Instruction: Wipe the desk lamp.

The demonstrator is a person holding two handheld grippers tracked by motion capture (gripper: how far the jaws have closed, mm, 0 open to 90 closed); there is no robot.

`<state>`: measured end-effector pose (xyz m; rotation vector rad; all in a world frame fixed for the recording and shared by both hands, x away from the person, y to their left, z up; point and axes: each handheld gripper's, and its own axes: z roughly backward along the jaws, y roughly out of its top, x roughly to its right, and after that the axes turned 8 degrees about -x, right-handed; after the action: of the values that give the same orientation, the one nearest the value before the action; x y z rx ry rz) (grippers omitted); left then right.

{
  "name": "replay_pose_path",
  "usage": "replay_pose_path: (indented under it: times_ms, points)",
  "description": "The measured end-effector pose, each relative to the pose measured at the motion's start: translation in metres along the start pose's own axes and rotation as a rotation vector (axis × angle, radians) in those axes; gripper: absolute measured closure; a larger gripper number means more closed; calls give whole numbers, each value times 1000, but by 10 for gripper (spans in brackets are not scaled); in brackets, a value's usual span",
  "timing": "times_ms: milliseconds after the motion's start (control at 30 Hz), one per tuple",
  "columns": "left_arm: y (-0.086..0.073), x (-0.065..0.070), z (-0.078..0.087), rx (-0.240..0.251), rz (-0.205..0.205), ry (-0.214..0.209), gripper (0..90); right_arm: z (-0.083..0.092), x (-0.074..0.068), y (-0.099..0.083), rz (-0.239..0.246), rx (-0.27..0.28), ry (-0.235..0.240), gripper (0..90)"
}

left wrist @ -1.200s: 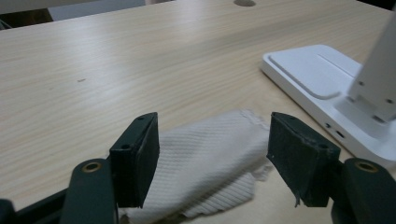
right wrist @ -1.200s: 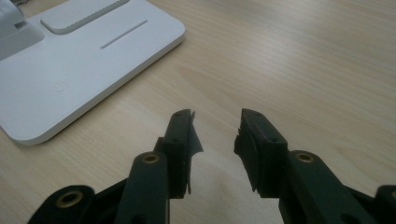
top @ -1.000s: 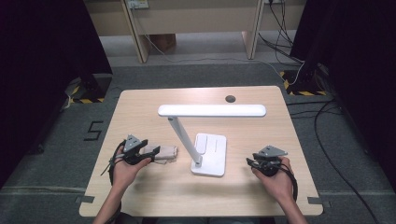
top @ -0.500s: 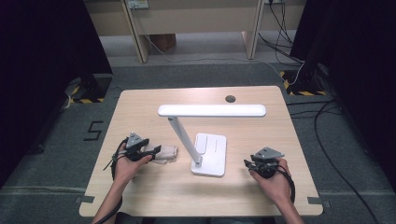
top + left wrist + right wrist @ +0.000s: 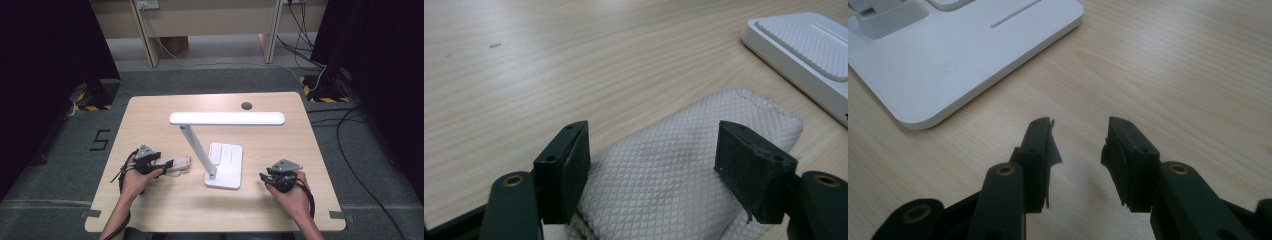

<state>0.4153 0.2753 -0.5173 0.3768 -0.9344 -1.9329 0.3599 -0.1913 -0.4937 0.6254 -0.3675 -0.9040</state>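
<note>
A white desk lamp (image 5: 225, 118) stands mid-table on its flat base (image 5: 226, 165). A folded white waffle-weave cloth (image 5: 179, 163) lies left of the base. My left gripper (image 5: 167, 164) rests at the cloth's left end. In the left gripper view its jaws (image 5: 654, 165) stand wide apart astride the cloth (image 5: 704, 125), with the lamp base (image 5: 804, 45) beyond at the upper right. My right gripper (image 5: 262, 176) sits low on the table right of the base, pointing at it. It is open (image 5: 1080, 145) with bare wood between the pads and the base corner (image 5: 958, 55) ahead.
The light wooden table (image 5: 150, 115) has a small dark round hole (image 5: 246, 105) near its far edge, behind the lamp head. Cables trail from both grippers toward the front edge. Grey floor surrounds the table, with desk legs and cables beyond.
The left gripper has shifted slightly at the cloth. The right gripper has stayed where it was.
</note>
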Motion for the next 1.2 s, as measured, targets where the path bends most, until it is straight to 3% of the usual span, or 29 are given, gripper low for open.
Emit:
replay_pose_path:
  times_ms: [100,333,500,733,933,1200]
  points:
    - [-1,4,2,-4,-21,6,295,1,-1,0,0,6,7,625]
    - [-4,2,-1,-11,-14,5,291,0,-1,0,6,5,6,624]
    - [-3,5,-3,-59,-44,23,288,0,-2,0,4,3,10,624]
    - [-2,6,-5,-79,-54,23,310,1,-2,0,2,6,11,623]
    - [-4,9,-3,-70,-49,-22,490,0,-3,1,2,7,18,622]
    - [-6,14,-2,-69,12,-63,719,0,-4,1,9,2,26,621]
